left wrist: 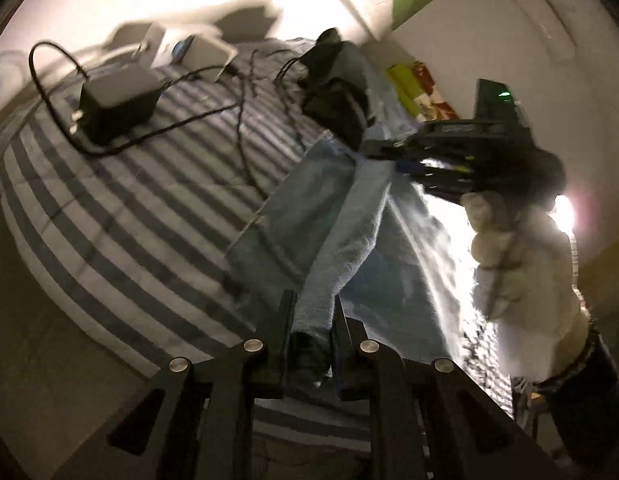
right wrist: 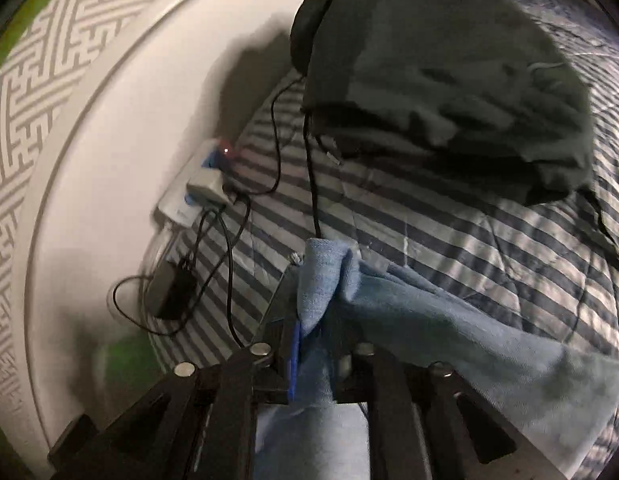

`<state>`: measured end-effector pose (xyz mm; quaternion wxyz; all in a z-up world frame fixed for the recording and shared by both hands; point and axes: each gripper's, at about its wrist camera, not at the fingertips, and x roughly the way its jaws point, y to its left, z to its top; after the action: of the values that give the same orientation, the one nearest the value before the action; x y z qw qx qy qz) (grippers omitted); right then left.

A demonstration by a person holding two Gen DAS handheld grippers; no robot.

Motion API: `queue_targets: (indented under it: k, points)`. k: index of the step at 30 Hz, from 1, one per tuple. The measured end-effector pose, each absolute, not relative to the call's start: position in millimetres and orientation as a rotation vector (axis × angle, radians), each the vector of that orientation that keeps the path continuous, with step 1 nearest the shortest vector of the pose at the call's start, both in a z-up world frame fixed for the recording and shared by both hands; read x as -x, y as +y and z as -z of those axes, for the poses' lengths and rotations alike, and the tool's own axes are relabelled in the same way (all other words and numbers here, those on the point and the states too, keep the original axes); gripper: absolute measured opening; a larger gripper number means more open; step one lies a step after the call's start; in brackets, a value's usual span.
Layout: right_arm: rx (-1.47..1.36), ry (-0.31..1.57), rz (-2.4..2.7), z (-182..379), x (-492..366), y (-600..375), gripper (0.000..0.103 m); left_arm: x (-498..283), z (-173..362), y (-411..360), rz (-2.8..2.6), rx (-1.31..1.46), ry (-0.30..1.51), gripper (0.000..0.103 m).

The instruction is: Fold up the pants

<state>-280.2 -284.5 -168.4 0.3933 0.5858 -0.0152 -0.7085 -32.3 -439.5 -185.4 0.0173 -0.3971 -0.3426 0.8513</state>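
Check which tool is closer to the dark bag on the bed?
Right. The right tool, shut on the jeans, sits just short of the dark bag. The left tool grips the jeans farther back, with the right one between it and the bag.

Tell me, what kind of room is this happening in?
Most likely a bedroom: the light blue pants lie on a bed with a striped quilt, against a white headboard, with chargers and cables scattered on the covers.

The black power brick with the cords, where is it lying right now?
In the left wrist view the power brick lies at upper left on the striped bedspread, near the white headboard, well apart from the blue pants.
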Motion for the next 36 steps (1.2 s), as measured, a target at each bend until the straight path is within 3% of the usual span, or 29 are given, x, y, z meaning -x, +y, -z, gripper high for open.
queue_targets:
  k: [2,4,5,8,12,18,22,23,25,31,36]
  points:
    - [-1.488,-0.132,1.731,159,284,-272,0.023,33,191,-441,-2.641,1.262,-1.089,0.032]
    - [-1.427,-0.17,1.745,139,281,-254,0.041,29,192,-448,-2.691,1.315,-1.144,0.052]
    - [-1.379,-0.157,1.769,126,276,-242,0.042,25,191,-452,-2.72,1.314,-1.164,0.054]
    - [-1.278,-0.116,1.804,98,254,-191,0.043,15,175,-456,-2.797,1.257,-1.124,0.054]
    - [-1.258,-0.06,1.849,96,218,-130,0.043,21,146,-424,-2.821,1.198,-0.9,0.053]
    - [-1.283,0.06,1.857,146,147,-102,0.042,49,135,-366,-2.719,1.223,-0.612,0.049]
    - [-1.334,0.106,1.811,183,116,-116,0.042,74,179,-365,-2.783,1.498,-0.367,0.045]
    - [-1.326,0.166,1.817,190,109,-120,0.042,74,190,-376,-2.761,1.5,-0.44,0.044]
    - [-1.322,0.218,1.797,193,102,-118,0.042,70,192,-393,-2.75,1.467,-0.582,0.028]
    - [-1.288,0.143,1.832,167,112,-64,0.042,65,156,-383,-2.823,1.414,-0.517,0.028]
    - [-1.308,-0.003,1.944,168,137,-21,0.042,61,132,-324,-2.669,1.312,-0.389,0.028]
